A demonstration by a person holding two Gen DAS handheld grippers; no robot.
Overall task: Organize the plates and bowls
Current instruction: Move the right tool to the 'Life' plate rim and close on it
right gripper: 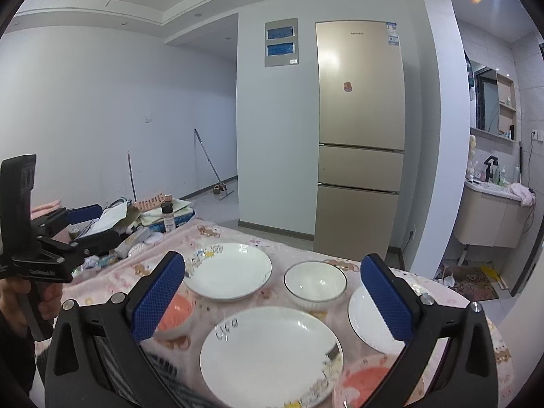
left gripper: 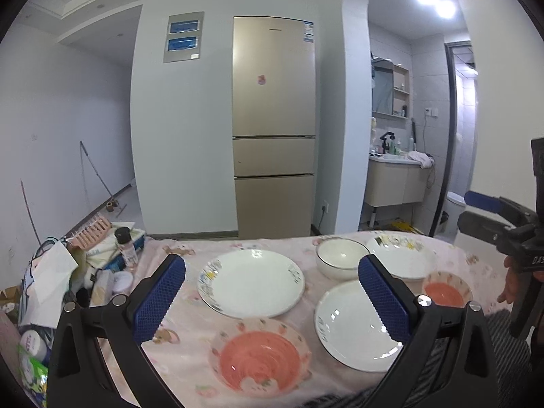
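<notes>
Both the left gripper and right gripper hang with jaws spread wide above the pink tabletop, where three white plates, a white bowl at 1 o'clock and two pink bowls sit apart.

On the table we had three plates and three bowls spread apart. The far-left plate lay behind one bowl; right of it sat another bowl, a plate beyond. The fridge stood behind the table.
</notes>
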